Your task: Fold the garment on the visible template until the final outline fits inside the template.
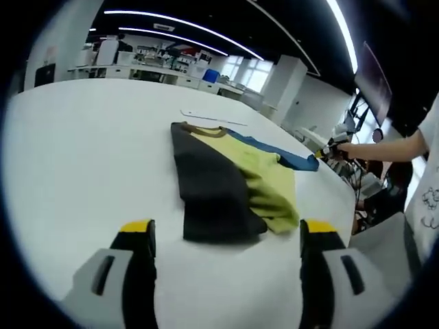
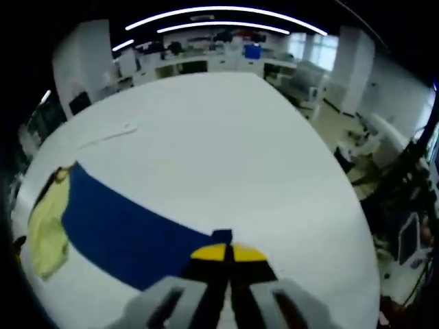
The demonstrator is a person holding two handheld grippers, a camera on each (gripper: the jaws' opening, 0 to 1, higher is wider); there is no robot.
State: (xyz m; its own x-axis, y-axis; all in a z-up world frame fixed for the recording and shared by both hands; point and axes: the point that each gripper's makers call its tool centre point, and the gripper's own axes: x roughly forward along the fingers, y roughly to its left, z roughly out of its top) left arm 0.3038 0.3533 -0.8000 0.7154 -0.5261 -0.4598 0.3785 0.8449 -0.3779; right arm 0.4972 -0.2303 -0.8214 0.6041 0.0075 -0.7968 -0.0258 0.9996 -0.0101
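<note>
A garment lies on the white table (image 1: 82, 157), with a dark grey panel (image 1: 209, 188) folded over a yellow-green one (image 1: 267, 181) and a brown collar at the far end. Its blue sleeve (image 1: 288, 156) stretches out to the right. My left gripper (image 1: 227, 226) is open and held back from the garment's near edge, with nothing between its fingers. My right gripper (image 2: 227, 253) is shut on the end of the blue sleeve (image 2: 123, 233), which runs left to the yellow-green cloth (image 2: 48, 226). From the left gripper view, the right gripper (image 1: 328, 151) sits at the sleeve tip.
A thin pale line (image 1: 212, 118) lies on the table beyond the collar, seen too as a thin pale line (image 2: 106, 137). A person in a white shirt (image 1: 425, 185) stands at the table's right edge. Desks and shelves (image 1: 158, 68) fill the room behind.
</note>
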